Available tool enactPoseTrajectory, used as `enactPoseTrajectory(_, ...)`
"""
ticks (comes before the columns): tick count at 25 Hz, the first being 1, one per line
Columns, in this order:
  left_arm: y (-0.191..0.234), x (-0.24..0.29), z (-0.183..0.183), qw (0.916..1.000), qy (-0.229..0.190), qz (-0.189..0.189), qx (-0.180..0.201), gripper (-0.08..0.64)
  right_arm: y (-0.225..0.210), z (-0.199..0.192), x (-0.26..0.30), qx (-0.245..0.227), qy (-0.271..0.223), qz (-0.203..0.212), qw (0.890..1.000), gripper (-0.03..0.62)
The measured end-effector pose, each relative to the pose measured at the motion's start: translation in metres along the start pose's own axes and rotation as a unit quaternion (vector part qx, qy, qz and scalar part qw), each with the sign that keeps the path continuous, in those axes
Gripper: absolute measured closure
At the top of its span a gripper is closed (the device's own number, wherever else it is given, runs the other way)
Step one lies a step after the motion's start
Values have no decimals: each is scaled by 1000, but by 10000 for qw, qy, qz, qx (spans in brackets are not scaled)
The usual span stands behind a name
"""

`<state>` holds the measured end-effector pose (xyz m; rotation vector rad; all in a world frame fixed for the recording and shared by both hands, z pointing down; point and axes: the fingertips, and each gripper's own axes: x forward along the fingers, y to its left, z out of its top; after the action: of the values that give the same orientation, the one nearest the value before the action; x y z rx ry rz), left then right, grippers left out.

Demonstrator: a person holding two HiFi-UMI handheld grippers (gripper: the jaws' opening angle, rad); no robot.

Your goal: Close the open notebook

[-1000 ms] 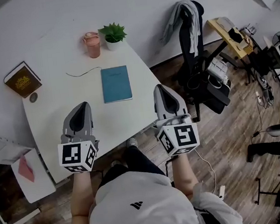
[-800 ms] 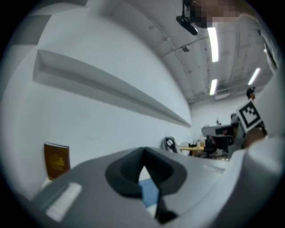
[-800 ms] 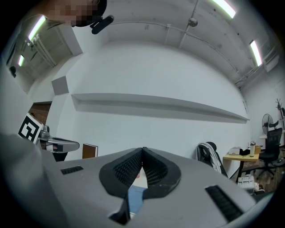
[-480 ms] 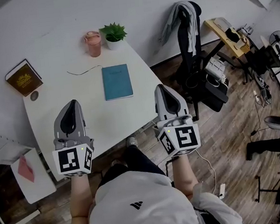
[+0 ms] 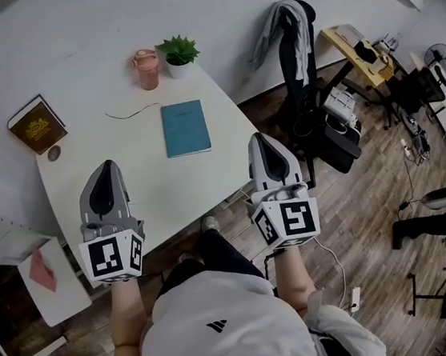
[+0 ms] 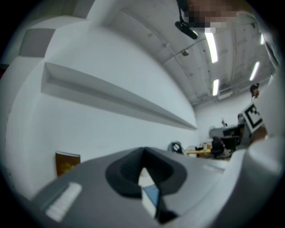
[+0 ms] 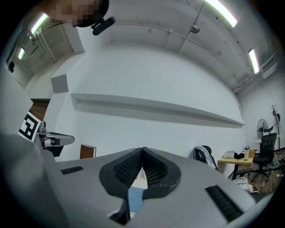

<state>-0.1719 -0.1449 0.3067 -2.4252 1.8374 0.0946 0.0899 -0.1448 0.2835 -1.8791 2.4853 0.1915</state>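
1. Left gripper [image 6: 143, 150]: the jaws are pressed together, the ribbed pads meeting in a single seam. Nothing is clamped between them and they touch nothing.
2. Right gripper [image 7: 143, 149]: the jaws are likewise together along their full length, and they are empty and touch nothing.
3. Through the small gap beneath each closed pair of jaws, a patch of the teal notebook [image 6: 151, 196] shows farther off, not in contact.
4. Head view: the left gripper [image 5: 109, 166] hangs above the near left part of the white surface [image 5: 168, 189]. The right gripper [image 5: 257, 138] hangs at the surface's near right edge, partly over the wooden floor [image 5: 370, 195]. Both point away from the person.
5. The notebook [image 5: 185, 128] lies flat on the surface with its cover closed. It sits ahead of and between the two grippers, well apart from both.
6. A thin cable [image 5: 134, 112] lies just beyond the notebook's left corner.
7. A pink cup [image 5: 147, 70] and a small potted plant [image 5: 180, 55] stand side by side at the far edge of the surface.
8. A brown book [image 5: 36, 125] lies at the far left corner, with a small round object [image 5: 53, 154] near it. The same book shows in the left gripper view [image 6: 67, 162] and the right gripper view [image 7: 87, 151].
9. A chair draped with a jacket [image 5: 294, 35] stands to the right of the surface.
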Motion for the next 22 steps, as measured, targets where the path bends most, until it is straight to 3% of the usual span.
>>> enactPoseTrajectory(22,-2,-5,-16,9997,204,-119,-3,551,13,-7,-5,-94,139,41,9999,598)
